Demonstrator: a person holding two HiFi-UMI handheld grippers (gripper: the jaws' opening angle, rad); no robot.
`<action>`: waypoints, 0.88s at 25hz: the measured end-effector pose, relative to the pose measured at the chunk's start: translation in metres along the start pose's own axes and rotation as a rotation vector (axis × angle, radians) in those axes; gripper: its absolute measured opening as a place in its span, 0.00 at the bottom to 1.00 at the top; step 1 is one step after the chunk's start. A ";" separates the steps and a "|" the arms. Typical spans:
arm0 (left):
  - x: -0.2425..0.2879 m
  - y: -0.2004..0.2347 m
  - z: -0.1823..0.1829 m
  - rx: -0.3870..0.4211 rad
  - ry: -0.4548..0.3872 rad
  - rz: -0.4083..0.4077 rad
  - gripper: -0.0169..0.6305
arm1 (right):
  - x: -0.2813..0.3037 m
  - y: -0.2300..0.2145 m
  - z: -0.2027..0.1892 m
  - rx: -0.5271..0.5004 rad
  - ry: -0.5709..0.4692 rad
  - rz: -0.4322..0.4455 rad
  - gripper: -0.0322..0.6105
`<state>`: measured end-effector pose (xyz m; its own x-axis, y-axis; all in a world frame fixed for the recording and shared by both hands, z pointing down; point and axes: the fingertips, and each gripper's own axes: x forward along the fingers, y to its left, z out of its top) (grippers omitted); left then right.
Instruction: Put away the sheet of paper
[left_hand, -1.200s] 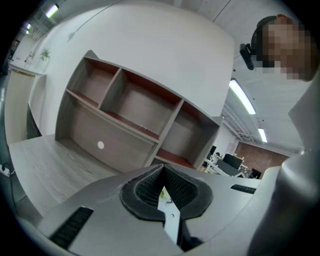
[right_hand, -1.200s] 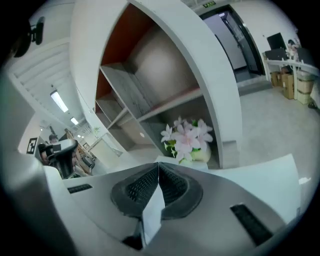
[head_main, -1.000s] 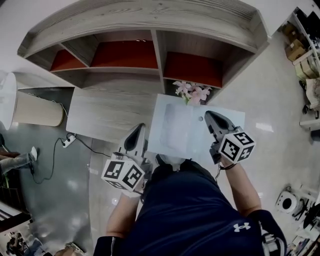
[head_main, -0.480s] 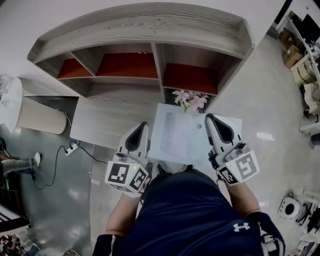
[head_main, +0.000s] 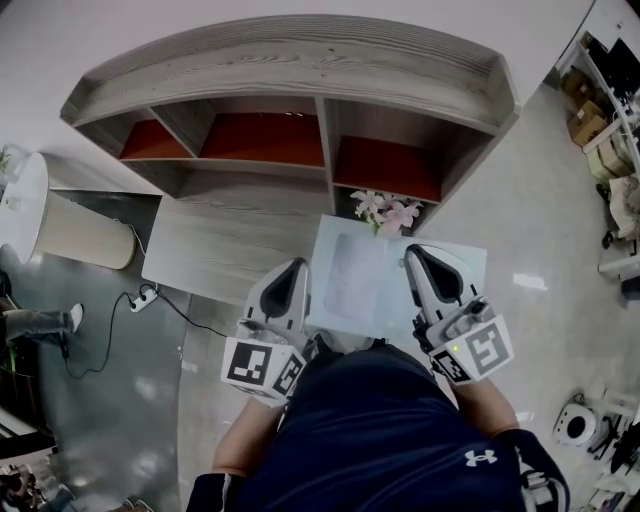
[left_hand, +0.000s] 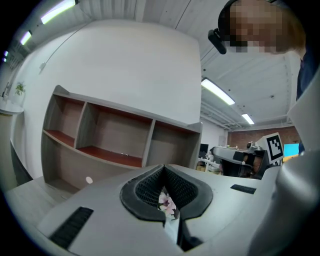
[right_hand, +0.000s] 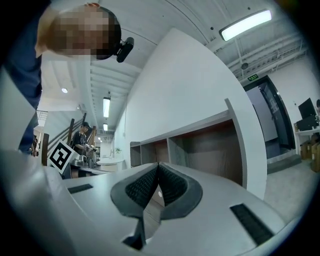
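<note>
The sheet of paper (head_main: 365, 275), pale and held roughly flat, hangs in front of me above the floor at the near edge of the wooden desk (head_main: 220, 240). My left gripper (head_main: 297, 268) is shut on its left edge. My right gripper (head_main: 413, 252) is shut on its right edge. A thin edge of the sheet (left_hand: 172, 227) shows pinched between the jaws in the left gripper view. The right gripper view shows the sheet's edge (right_hand: 150, 212) pinched the same way. Both grippers point towards the shelf unit (head_main: 300, 110).
The shelf unit has open compartments with red floors (head_main: 255, 138). Pink flowers (head_main: 388, 210) stand just beyond the sheet's far edge. A white cylinder (head_main: 85, 235) and a power strip (head_main: 140, 297) lie on the floor at left. Clutter (head_main: 600, 130) lines the right wall.
The left gripper has moved right, closer to the sheet's left edge. The right gripper has shifted slightly left and turned. The sheet has stayed in front of the desk.
</note>
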<state>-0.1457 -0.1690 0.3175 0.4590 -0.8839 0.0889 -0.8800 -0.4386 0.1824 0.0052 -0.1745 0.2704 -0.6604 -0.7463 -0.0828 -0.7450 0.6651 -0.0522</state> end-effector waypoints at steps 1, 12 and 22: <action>0.000 0.001 0.000 -0.002 0.001 0.001 0.05 | 0.001 0.001 0.000 -0.005 0.002 0.003 0.07; 0.000 0.009 -0.004 -0.005 0.018 0.002 0.05 | 0.008 0.003 -0.006 -0.014 0.012 0.005 0.07; 0.000 0.012 -0.005 0.000 0.026 -0.004 0.05 | 0.011 0.003 -0.012 -0.008 0.032 0.009 0.07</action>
<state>-0.1553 -0.1732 0.3247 0.4655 -0.8777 0.1137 -0.8781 -0.4420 0.1833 -0.0055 -0.1808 0.2815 -0.6701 -0.7405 -0.0512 -0.7393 0.6720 -0.0436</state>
